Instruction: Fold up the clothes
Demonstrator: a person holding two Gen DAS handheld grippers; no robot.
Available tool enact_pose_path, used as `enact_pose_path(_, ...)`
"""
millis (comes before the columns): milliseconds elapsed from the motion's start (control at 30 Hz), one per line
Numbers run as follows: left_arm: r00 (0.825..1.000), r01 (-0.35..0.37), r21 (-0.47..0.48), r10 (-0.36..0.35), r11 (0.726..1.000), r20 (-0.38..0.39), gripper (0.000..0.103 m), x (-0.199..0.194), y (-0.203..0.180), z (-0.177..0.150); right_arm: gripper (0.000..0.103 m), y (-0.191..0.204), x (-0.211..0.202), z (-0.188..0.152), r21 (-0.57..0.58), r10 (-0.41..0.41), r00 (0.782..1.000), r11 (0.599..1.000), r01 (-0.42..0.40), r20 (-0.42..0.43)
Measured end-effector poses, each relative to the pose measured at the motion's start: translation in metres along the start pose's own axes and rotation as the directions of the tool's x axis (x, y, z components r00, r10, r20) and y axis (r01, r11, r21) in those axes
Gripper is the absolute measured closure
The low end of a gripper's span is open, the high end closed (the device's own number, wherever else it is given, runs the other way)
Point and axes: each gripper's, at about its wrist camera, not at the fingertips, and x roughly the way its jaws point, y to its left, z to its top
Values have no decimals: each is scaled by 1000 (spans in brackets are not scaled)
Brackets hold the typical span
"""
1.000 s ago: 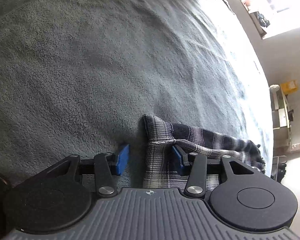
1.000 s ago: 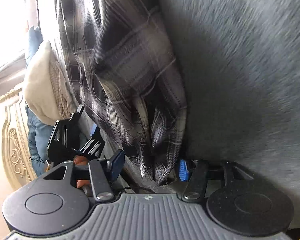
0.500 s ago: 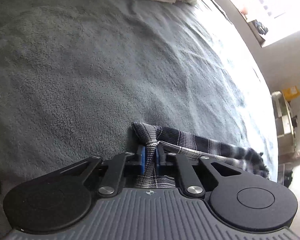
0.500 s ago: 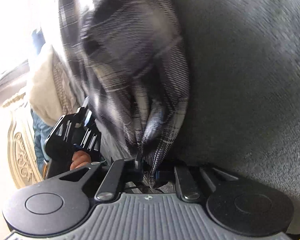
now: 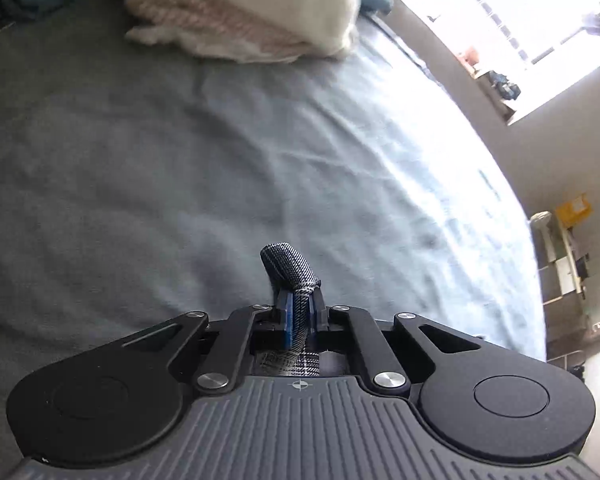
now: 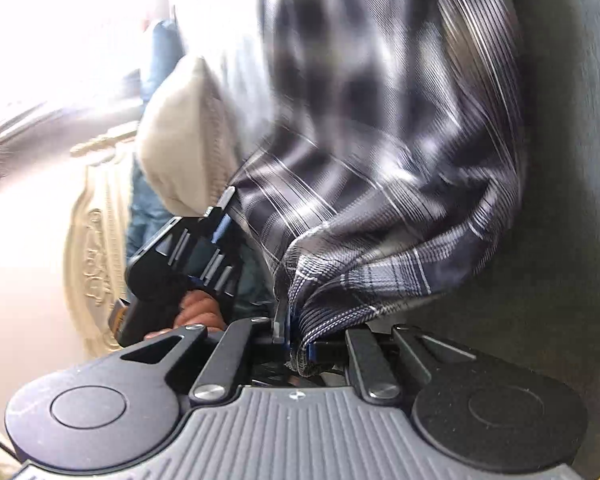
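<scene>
Pinching plaid garment (image 6: 380, 208) w/ both grippers, L (image 5: 299, 312) & R (image 6: 298, 338) jaws clamped tight on fabric.

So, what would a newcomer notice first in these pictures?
The plaid cloth, lifted and filling the right wrist view, pinched by the right gripper. In the left view, the left gripper clamps a corner of it above the grey bed, with a cream pile at the far end.

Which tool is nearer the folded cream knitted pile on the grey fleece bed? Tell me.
Left. The left tool, clamping the dark plaid cloth, sits just beside the cream knitted pile; the right tool, jaws just closed on the same cloth, is farther back.
</scene>
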Motion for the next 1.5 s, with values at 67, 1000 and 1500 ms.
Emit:
enact_pose_path(67, 1000, 11, 19, -11, 1000, 22, 98, -2, -18, -2, 94, 8, -12, 6, -10, 29, 1000, 1000, -29, 5)
enact_pose_path(1000, 993, 116, 270, -120, 956, -5, 98, 119, -222, -70, 94, -2, -196, 144, 17, 269, 895, 956, -293, 356)
enact_pose_path(1500, 977, 191, 353, -143, 916, -158, 94, 182, -273, -108, 94, -42, -204, 189, 103, 258, 831, 931, -350, 493)
